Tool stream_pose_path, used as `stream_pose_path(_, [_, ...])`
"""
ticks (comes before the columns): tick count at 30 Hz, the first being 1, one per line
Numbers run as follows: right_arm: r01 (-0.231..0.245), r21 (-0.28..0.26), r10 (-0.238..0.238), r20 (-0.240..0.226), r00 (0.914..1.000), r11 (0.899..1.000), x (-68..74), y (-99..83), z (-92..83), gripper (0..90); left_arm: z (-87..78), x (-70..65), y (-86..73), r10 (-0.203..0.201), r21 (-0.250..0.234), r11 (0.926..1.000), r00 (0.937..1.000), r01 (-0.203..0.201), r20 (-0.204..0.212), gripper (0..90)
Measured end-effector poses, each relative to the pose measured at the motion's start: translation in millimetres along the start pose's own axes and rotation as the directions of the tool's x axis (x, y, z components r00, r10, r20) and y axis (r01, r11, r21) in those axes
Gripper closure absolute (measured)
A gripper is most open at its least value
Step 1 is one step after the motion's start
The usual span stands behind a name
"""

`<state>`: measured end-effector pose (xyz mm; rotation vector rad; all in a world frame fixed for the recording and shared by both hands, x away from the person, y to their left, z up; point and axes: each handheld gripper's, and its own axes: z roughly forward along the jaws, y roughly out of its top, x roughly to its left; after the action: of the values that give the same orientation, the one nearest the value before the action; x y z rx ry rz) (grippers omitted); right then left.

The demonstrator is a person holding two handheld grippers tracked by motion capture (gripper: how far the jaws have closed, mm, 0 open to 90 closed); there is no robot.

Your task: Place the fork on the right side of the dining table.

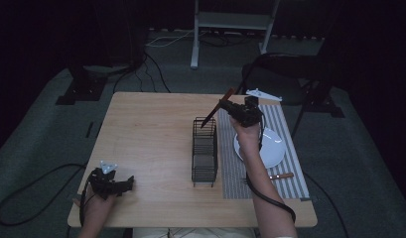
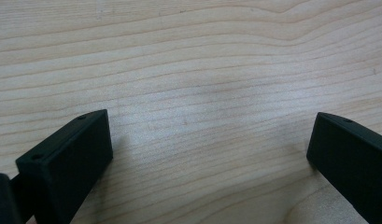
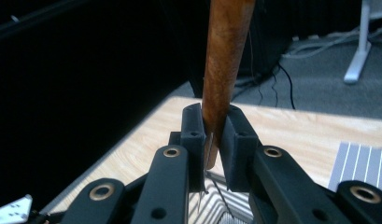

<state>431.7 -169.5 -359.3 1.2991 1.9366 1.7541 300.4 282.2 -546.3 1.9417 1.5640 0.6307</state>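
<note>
Wooden table (image 1: 156, 144) lies bare left of the black wire rack (image 1: 204, 151), where the left gripper (image 1: 125, 184) rests near the front edge, jaws spread on nothing. Above the rack's far end, the right gripper (image 1: 222, 105) pinches a wooden-handled utensil (image 1: 218, 110), tilted tip-down toward the rack.

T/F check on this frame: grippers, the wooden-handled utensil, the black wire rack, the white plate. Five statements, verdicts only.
1. The right gripper is clamped on a brown wooden-handled utensil. True.
2. The left gripper holds a fork. False: its jaws stand open over the bare light wooden table.
3. The black wire rack stands on the table left of the grey striped mat. True.
4. The round white plate sits inside the rack. False: it lies on the mat.
5. The held utensil lies flat on the mat. False: it is raised above the rack.
</note>
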Motion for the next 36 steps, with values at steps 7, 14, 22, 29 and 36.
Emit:
stream_pose_path(7, [0.036, -0.102, -0.032, 0.043, 0.9986, 0.994, -0.7, 30.9, -24.9, 80.9, -0.1, 0.1, 0.0, 0.002, 0.001, 1.0000, 1.0000, -0.002, -0.001, 0.0])
stream_pose_path(14, [0.001, -0.190, 0.035, 0.187, 0.9818, 0.982, -40.5, 33.6, -34.5, 80.9, -0.1, 0.1, 0.0, 0.001, 0.001, 1.0000, 1.0000, -0.001, 0.000, 0.0])
stream_pose_path(22, [-0.157, -0.228, 0.207, 0.219, 0.9533, 0.961, -92.2, -1.5, -26.2, 80.8, -0.1, 0.2, 0.2, 0.002, 0.002, 1.0000, 1.0000, -0.002, 0.000, 0.0])
stream_pose_path(29, [-0.287, -0.257, 0.344, 0.211, 0.9151, 0.923, -123.2, -25.6, -13.9, 80.9, 0.7, -0.6, 0.7, -0.005, -0.002, 1.0000, 1.0000, 0.005, -0.004, 0.0])
stream_pose_path(36, [-0.352, -0.261, 0.413, 0.237, 0.8790, 0.899, -141.8, -45.5, -4.8, 80.9, 0.8, -0.8, 1.0, -0.004, 0.000, 1.0000, 1.0000, 0.004, -0.004, 0.0])
